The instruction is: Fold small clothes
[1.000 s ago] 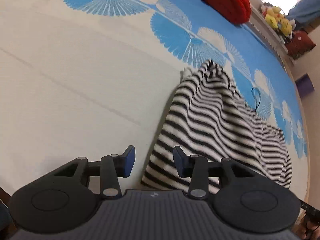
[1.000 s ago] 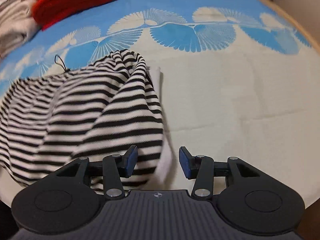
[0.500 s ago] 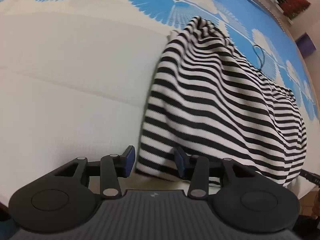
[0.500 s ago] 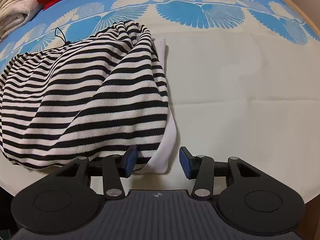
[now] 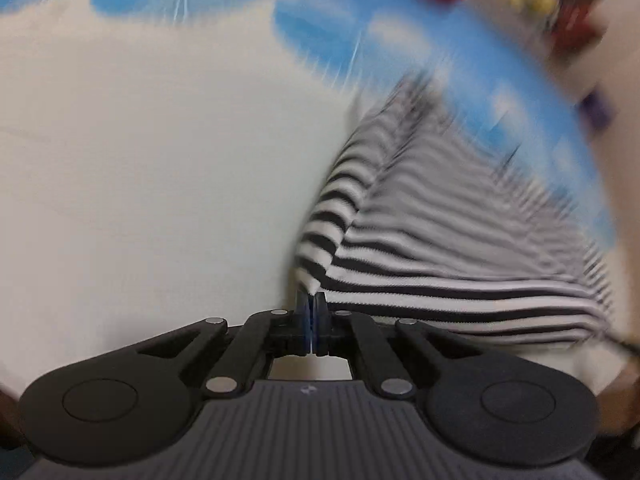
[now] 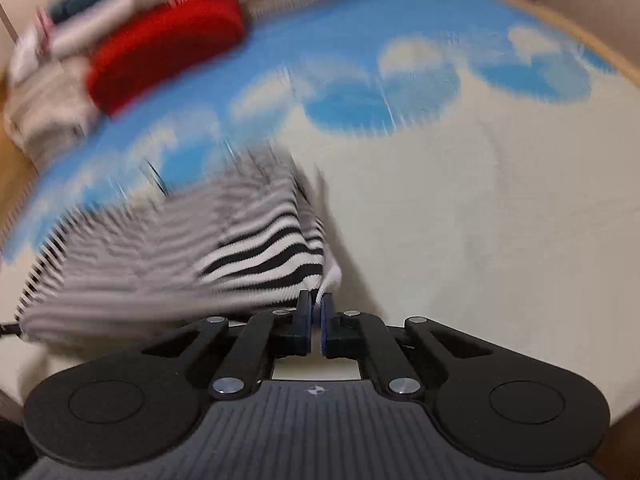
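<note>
Left wrist view: the left gripper (image 5: pixel 311 300) has just closed its jaws, pinching a corner of the striped garment (image 5: pixel 440 240), which lies on the blue-and-cream cloth (image 5: pixel 160 160).
Right wrist view: the right gripper (image 6: pixel 316 306) has likewise just clamped onto the striped garment's (image 6: pixel 260 248) near edge; red cushion (image 6: pixel 164 48) behind

Probably a home: patterned bedspread (image 6: pixel 460 208), red cushion (image 6: pixel 168 44), folded laundry (image 6: pixel 48 104).

Cream cloth with a blue fan border

The cloth (image 6: pixel 500 208) spreads ahead of the tongs, its blue band along the far edge. Far left in the right view lie a red cushion (image 6: pixel 168 44) and pale folded fabric (image 6: pixel 48 112); everything is blurred.
</note>
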Tool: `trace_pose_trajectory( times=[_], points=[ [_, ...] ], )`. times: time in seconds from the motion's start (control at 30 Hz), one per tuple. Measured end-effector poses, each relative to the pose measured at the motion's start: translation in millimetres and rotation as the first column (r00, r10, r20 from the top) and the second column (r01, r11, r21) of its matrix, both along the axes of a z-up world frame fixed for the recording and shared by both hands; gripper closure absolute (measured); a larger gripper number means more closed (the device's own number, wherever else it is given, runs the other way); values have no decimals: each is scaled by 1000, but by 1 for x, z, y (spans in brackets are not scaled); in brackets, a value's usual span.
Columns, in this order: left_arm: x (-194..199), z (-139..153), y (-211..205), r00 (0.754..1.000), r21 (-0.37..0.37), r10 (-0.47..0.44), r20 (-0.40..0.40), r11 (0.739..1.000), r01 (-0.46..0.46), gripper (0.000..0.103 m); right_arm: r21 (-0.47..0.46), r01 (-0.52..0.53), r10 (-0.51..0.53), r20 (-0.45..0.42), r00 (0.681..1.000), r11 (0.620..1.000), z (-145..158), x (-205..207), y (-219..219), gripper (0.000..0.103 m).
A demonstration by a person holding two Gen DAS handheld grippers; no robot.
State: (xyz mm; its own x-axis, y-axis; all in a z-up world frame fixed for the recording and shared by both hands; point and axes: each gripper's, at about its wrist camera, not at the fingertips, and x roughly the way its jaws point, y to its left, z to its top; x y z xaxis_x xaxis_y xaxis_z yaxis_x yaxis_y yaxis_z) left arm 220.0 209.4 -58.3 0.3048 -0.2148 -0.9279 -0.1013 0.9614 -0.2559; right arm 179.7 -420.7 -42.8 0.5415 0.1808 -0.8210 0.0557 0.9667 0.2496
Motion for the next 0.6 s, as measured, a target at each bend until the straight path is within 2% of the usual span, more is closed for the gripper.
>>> trace_pose_trajectory(
  times=[0.07, 0.1, 0.17, 0.2, 0.27, 0.33, 0.37, 0.4, 0.47, 0.6],
  points=[
    [-1, -13, -11, 995, 46, -63, -79, 997, 67, 102, -60, -61, 54, -112, 992, 996, -19, 5, 11, 100],
    [-2, -16, -15, 992, 55, -78, -99, 995, 84, 102, -83, -84, 72, -140, 988, 993, -23, 6, 16, 100],
    [-2, -12, -19, 993, 57, -82, -88, 995, 88, 100, -111, -103, 85, -162, 983, 988, -26, 9, 23, 100],
    [-1, -7, -19, 995, 49, -75, -63, 996, 78, 98, -114, -93, 74, -158, 985, 989, -25, 10, 23, 99],
    [1, 6, -14, 999, 23, -46, 15, 999, 45, 79, -127, -54, 39, -122, 992, 990, -17, 12, 22, 97],
    [0, 18, -11, 996, -7, -12, 88, 1000, 12, 66, -142, -14, 7, -50, 999, 990, -5, 11, 20, 91],
    [3, 21, -11, 994, -17, -2, 106, 1000, 4, 62, -126, 1, -3, -15, 1000, 992, 0, 11, 21, 85],
    [5, 23, -14, 993, -23, 3, 116, 1000, -1, 62, -99, 7, -6, 8, 1000, 995, 3, 10, 21, 79],
    [9, 24, -21, 992, -10, -5, 129, 1000, 6, 62, -79, -5, 6, 17, 1000, 997, 3, 16, 24, 76],
    [28, 25, -40, 985, 40, -19, 173, 999, 12, 56, -124, -50, 48, -17, 999, 991, -7, 28, 37, 76]
  ],
)
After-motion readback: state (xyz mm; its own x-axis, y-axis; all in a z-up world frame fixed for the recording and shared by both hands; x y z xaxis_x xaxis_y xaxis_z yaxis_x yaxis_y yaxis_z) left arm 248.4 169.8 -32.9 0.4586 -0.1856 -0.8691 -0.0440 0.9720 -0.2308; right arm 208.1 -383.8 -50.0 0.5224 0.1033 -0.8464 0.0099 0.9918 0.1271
